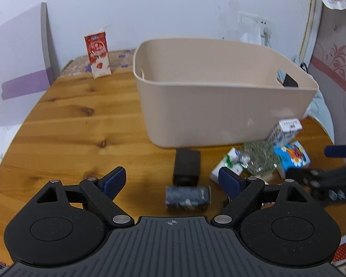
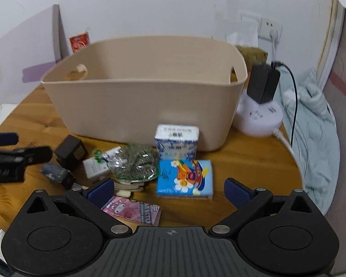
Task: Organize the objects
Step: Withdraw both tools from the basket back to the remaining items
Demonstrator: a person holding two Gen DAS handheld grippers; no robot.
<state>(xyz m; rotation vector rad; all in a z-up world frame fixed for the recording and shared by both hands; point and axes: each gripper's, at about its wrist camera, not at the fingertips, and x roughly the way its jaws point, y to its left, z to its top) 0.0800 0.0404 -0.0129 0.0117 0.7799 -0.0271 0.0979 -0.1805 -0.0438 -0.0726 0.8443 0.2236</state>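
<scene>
red carton [image 2: 79,42]: half behind basket [image 2: 138,106] | pink packet [image 2: 132,211]: part hidden (print unreadable)

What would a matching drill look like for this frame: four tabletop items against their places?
Items
1. red-and-white drink carton
2. blue cartoon-printed tissue pack
3. small black cube-shaped box
4. pink printed flat packet

Places
A. between the open right tongs, just ahead
B. upright at the table's far edge, left of the beige plastic tub
C. nearest the right camera, by the left finger
D. ahead of the open left tongs, before the tub's front wall

Pairs: 1-B, 2-A, 3-D, 4-C
</scene>
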